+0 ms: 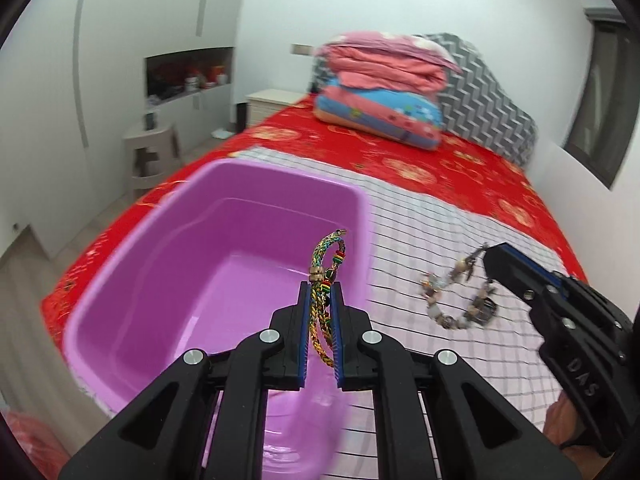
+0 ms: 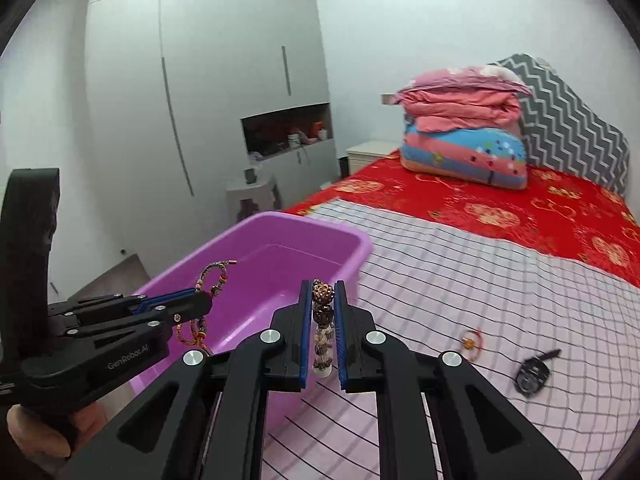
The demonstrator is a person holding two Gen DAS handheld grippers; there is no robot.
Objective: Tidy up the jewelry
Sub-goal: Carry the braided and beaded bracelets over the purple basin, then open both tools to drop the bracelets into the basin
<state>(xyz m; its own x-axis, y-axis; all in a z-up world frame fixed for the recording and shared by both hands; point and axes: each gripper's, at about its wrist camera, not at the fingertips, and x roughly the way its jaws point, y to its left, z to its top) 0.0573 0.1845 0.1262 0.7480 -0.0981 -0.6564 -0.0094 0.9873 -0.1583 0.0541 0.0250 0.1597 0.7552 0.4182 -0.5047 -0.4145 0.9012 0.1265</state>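
Observation:
My left gripper is shut on a multicoloured braided cord bracelet and holds it over the near right corner of the purple plastic tub. It also shows in the right wrist view with the cord bracelet hanging from it. My right gripper is shut on a beaded bracelet of brown and pale stones, just right of the tub. In the left wrist view the right gripper holds the beaded bracelet dangling above the checked cloth.
The tub stands on a pink checked cloth laid over a red bedspread. A small red-and-gold bracelet and a black watch lie on the cloth at right. Folded bedding is stacked at the headboard.

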